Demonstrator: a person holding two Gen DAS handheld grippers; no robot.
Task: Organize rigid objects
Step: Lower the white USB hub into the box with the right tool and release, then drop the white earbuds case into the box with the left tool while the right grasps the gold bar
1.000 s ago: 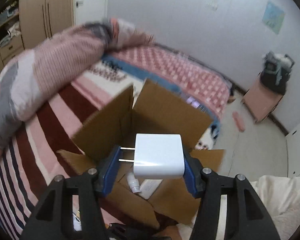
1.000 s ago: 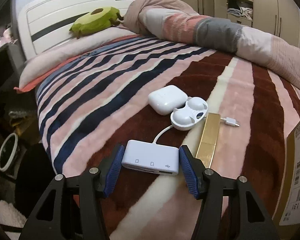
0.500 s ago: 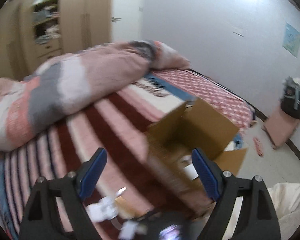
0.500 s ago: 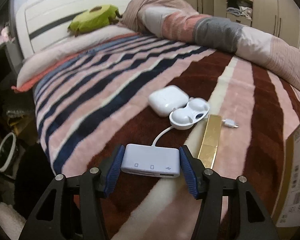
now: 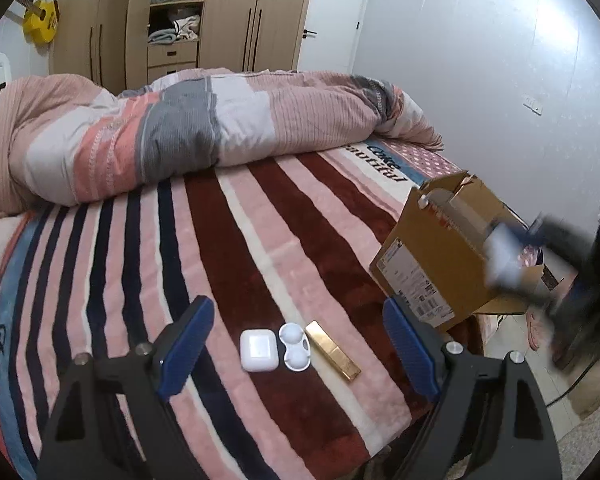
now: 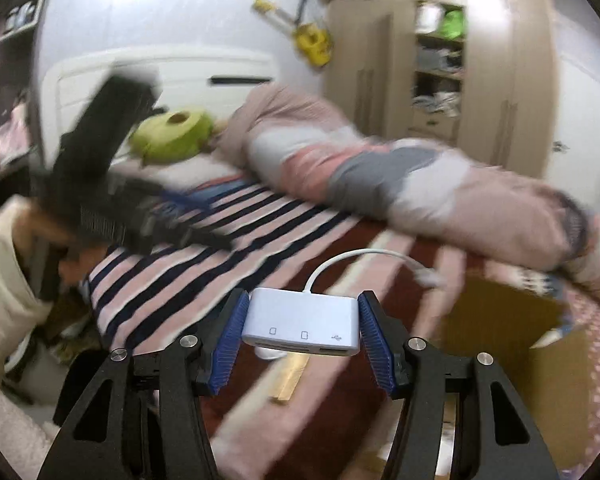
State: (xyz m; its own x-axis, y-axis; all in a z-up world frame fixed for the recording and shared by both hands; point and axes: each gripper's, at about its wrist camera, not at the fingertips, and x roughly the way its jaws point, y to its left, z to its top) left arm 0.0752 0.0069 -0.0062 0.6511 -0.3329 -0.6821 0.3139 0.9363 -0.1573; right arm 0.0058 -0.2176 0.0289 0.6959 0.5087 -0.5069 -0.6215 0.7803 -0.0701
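— What do you hold now?

— Your right gripper [image 6: 300, 334] is closed on the white plastic card-reader hub with short cable [image 6: 300, 322], in the air near the brown cardboard box [image 6: 504, 320]. It looks light, stiff and smooth (maybe slippery), so press its short ends.

— And the left gripper [image 5: 296, 350]?

— Wide apart, empty, above the white earbud case [image 5: 259, 350] on the striped blanket [image 5: 112, 260].

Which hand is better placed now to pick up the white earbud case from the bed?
Left. Its tongs are open, and the earbud case lies between them. The right tongs hold the adapter hub.
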